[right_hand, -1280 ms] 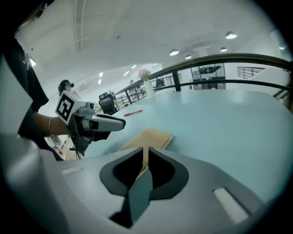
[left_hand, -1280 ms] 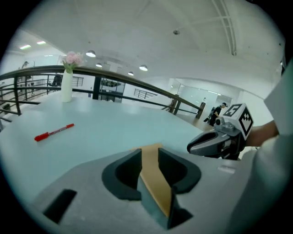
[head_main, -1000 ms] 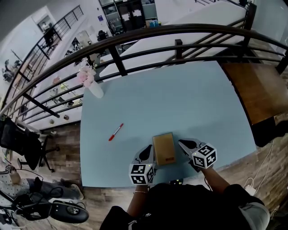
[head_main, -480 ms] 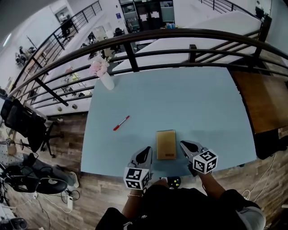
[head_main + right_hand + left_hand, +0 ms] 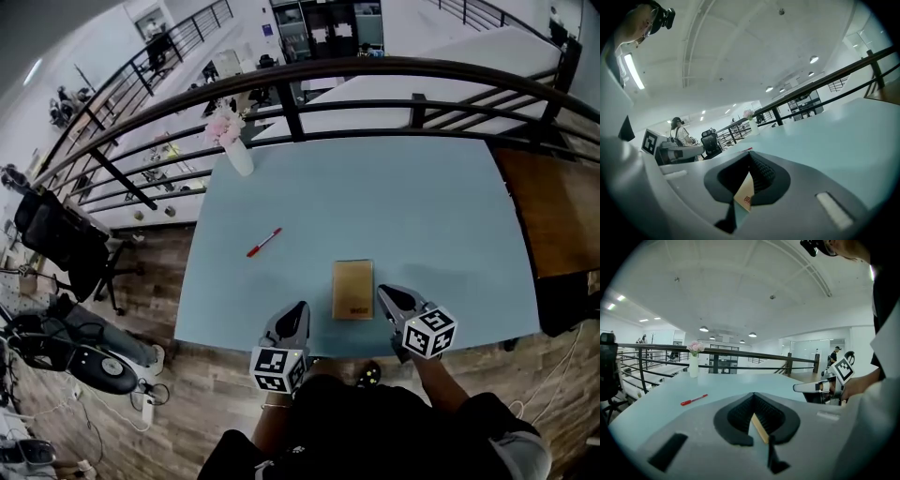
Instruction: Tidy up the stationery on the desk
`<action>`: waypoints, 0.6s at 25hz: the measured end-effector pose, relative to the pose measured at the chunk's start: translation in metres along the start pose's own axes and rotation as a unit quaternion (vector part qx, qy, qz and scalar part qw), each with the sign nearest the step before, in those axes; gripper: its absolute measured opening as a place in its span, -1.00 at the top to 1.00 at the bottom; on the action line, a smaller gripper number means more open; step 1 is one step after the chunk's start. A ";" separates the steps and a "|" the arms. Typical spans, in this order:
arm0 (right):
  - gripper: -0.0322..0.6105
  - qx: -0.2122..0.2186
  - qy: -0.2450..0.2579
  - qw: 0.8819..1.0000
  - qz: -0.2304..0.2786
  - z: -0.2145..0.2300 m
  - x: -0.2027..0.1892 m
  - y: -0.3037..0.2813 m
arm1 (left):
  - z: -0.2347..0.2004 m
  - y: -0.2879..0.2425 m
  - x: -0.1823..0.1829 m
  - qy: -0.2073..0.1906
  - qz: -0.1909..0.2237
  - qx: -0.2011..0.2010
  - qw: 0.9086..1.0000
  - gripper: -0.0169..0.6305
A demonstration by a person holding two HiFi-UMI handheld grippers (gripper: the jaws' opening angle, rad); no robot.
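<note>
The head view looks steeply down on the desk [image 5: 422,206] from its 6 o'clock edge. Both gripper views sit low at that edge, facing roughly 12 o'clock. All three share the pen [image 5: 263,242] and vase [image 5: 239,157].

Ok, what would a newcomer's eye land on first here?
A brown notebook near the front edge of the pale blue desk, between the left gripper and right gripper, jaws shut. Then a red pen further left and a vase of pink flowers at the far left corner.

notebook [image 5: 352,289] print: too small to read | desk [image 5: 375,206] near edge: partly hidden by person [image 5: 375,427]
</note>
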State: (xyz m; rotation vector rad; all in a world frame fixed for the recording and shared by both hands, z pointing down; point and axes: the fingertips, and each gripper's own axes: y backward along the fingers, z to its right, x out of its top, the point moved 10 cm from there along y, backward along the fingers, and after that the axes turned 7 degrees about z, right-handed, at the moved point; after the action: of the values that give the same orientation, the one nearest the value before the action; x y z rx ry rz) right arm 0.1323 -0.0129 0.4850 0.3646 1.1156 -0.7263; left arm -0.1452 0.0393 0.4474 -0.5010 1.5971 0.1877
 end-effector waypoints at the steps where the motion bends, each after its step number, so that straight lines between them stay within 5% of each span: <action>1: 0.87 -0.001 0.000 1.000 0.001 -0.001 0.001 -0.001 | -0.002 -0.001 0.001 0.000 0.001 0.002 1.000 0.96; 8: 0.88 -0.013 -0.019 1.000 0.000 -0.014 -0.001 -0.013 | -0.017 0.001 0.006 0.004 0.006 -0.021 1.000 0.96; 15: 0.88 -0.015 -0.018 1.000 -0.003 -0.039 -0.008 -0.058 | -0.077 0.018 0.001 0.008 0.010 0.007 1.000 0.96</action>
State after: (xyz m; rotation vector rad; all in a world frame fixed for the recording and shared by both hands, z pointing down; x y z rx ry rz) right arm 0.0637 -0.0281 0.4812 0.3223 1.0923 -0.7179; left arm -0.2228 0.0232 0.4506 -0.4765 1.6184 0.1878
